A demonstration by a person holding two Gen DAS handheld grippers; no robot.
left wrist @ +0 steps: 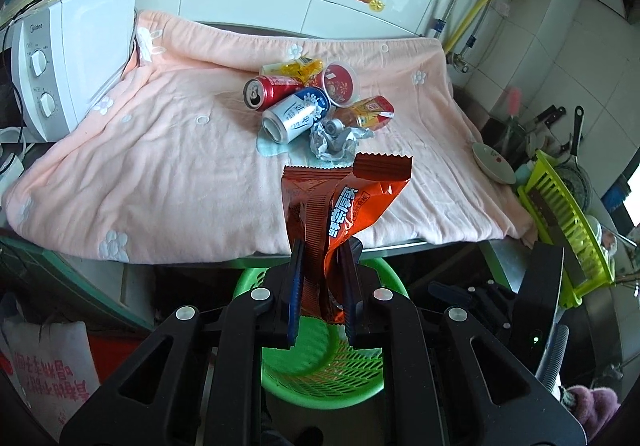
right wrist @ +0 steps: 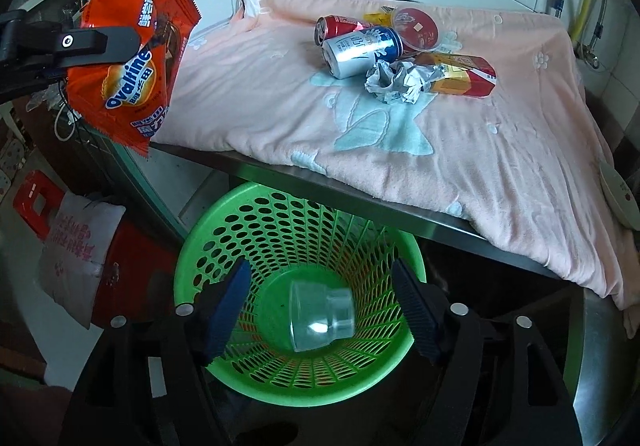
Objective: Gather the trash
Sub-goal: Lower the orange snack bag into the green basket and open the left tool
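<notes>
Trash lies heaped at the far middle of a table (right wrist: 280, 169) draped in a pink blanket (left wrist: 160, 173): a red can (left wrist: 270, 89) and a blue-and-white can (left wrist: 296, 113) on their sides with open ends facing near-left, a red-lidded cup (left wrist: 340, 81) tipped behind them, yellow wrappers (left wrist: 304, 66) partly hidden by the cans, an orange bottle (left wrist: 366, 111) lying with its long axis left to right, and crumpled silver paper (left wrist: 334, 139) nearest the table's edge. What sits under the heap is hard to make out.

An orange snack bag (left wrist: 340, 213) is pinched in the left gripper (left wrist: 322, 278), jaws pressed tight on its lower part; the bag stands upright, its serrated end up, its bottom cut off behind the fingers. From the right wrist view the same bag hangs at far left, held clear of the table's left end.

A green basket (right wrist: 208, 230) stands on the floor against the table's near edge, its bottom rim hidden by the grippers. Inside lies a clear plastic cup (right wrist: 320, 316) on its side, mouth to the left. The right gripper (right wrist: 320, 310) hovers over the basket, jaws spread wide with nothing pressed between the pads.

A white appliance (left wrist: 60, 57) sits at the table's far left, partly cut off.
</notes>
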